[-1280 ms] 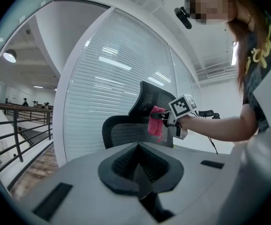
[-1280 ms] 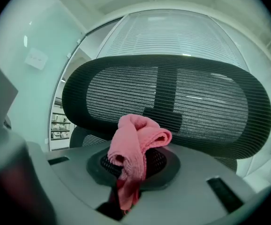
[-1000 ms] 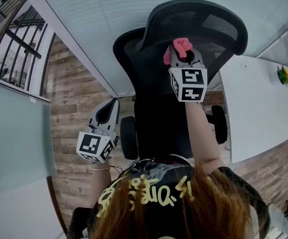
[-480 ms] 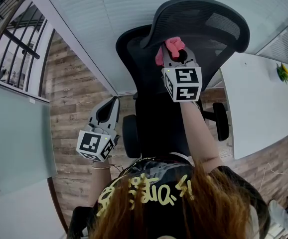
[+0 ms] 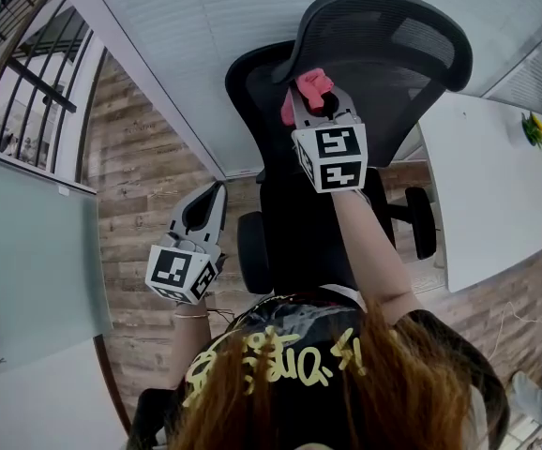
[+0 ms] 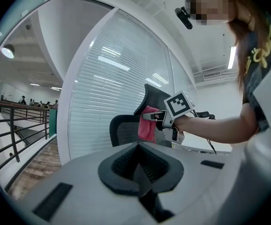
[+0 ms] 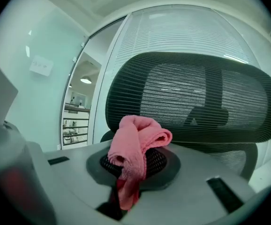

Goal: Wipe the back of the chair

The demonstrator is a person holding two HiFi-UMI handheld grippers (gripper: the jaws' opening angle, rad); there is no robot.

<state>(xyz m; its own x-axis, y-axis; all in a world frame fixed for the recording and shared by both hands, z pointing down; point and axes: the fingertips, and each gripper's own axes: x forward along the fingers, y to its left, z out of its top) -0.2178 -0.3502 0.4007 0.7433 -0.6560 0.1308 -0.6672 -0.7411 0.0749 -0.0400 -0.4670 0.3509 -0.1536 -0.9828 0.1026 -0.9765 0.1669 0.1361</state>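
While the right hand-held gripper (image 5: 314, 101) is raised to the upper part of the chair (image 5: 257, 87), its jaws are clenched on a pink cloth (image 5: 308, 84). The cloth is bunched: a rolled lobe stands above the jaw tips and a shorter tail hangs down between them. It sits against the mesh backrest just below the headrest (image 5: 383, 31). Whether it actually presses on the mesh, I cannot tell from where I stand.

Left hand-held gripper (image 5: 211, 195): low and well apart from the work, out beside the near armrest (image 5: 252, 251). Jaws closed together, nothing between them. It is not steadying the chair.

Risks noted:
- Grip takes only a pinch of the cloth. Judgement: drag across open mesh could tug the lobe free, or pull the whole cloth out of the jaws.
- Bunched cloth gives a small contact patch, so strokes may leave unwiped strips unless they overlap.
- Jaw tips lie close behind the cloth. If the lobe folds aside, hard plastic would scrape the mesh instead.
- Chair unbraced. A firm push may turn it or move it away, possibly toward the white bench (image 5: 496, 186) at the right.
- Headrest overhangs the work area, so an upward stroke could knock the gripper against its lower edge.
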